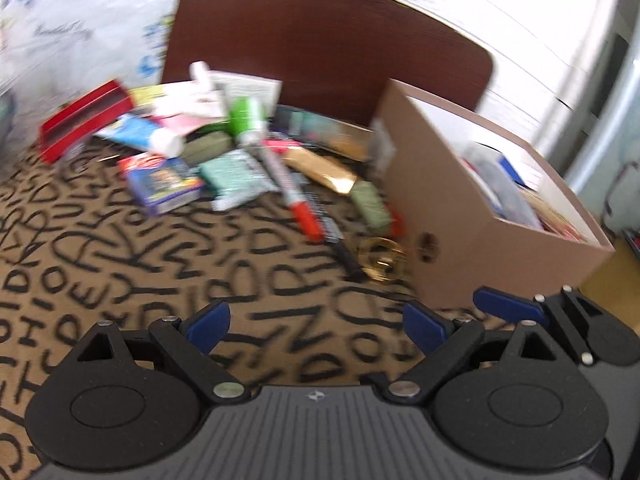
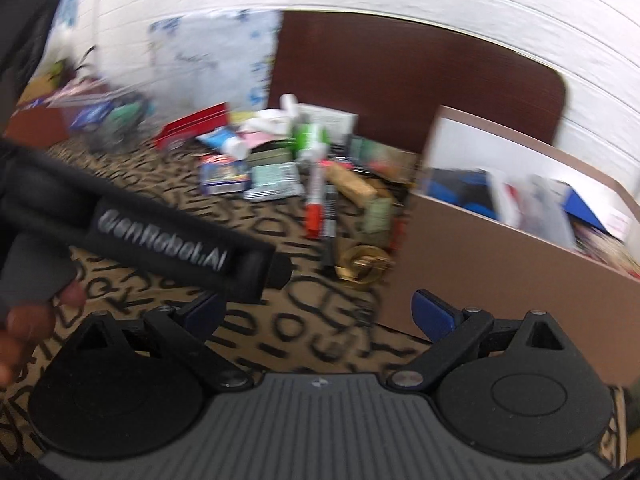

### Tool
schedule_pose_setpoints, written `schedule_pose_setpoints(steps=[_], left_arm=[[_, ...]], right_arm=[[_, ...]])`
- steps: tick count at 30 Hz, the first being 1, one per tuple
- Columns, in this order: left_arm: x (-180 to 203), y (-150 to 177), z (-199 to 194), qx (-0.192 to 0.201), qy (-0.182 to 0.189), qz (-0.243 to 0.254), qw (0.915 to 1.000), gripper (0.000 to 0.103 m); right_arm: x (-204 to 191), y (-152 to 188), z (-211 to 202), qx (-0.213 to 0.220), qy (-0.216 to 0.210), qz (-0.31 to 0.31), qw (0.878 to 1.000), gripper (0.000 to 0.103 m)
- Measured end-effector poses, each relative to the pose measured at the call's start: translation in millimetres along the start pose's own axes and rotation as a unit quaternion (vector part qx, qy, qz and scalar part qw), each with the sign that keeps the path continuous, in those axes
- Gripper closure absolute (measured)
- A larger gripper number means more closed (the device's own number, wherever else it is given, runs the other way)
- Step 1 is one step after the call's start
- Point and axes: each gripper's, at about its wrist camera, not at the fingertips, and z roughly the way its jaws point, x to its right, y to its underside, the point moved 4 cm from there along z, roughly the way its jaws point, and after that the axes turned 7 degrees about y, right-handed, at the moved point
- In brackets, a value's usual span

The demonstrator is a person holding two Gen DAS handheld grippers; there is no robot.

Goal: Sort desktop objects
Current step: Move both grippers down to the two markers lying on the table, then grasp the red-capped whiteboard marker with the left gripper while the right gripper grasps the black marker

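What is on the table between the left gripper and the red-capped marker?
Nothing: left wrist view shows only bare letter-patterned tablecloth between the open left gripper and the red-capped marker.

— Where does the box (image 1: 460, 216) stand?
— On the tablecloth (image 1: 160, 280), in front of the chair back (image 1: 320, 40); several things lie inside it.
— And the pile?
— Left of the box; the marker (image 1: 286, 182) lies nearest it in the heap, the card pack (image 1: 164, 182) further left, the tin (image 1: 84, 118) furthest left; the round metal piece (image 1: 382, 258) sits just beside the box's near corner.
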Motion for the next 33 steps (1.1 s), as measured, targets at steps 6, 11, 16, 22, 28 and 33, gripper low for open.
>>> schedule_pose_setpoints(steps=[6,11,16,22,28,33], left_arm=[[-35,-18,10,0.019,0.003,-0.016,0.9997,0.009],[-52,-35,27,0.024,0.015,-0.025,0.9993,0.020],[-55,-53,51,0.012,0.057,-0.035,0.9977,0.028],[-43,-69,91,-0.013,0.082,-0.019,0.9963,0.039],[-42,-78,128,-0.019,0.070,-0.036,0.9967,0.063],[-47,-73,122,-0.029,0.080,-0.045,0.9954,0.081]], right_arm=[[-26,-14,28,0.000,-0.016,-0.037,0.999,0.010],[-30,-24,57,-0.007,0.003,-0.051,0.999,0.027],[-29,-33,89,-0.003,0.043,-0.075,0.996,0.043],[-18,-31,117,-0.023,0.075,-0.066,0.995,0.054],[0,-30,126,-0.034,0.050,-0.011,0.998,0.057],[6,-24,119,-0.041,0.013,0.016,0.999,0.074]])
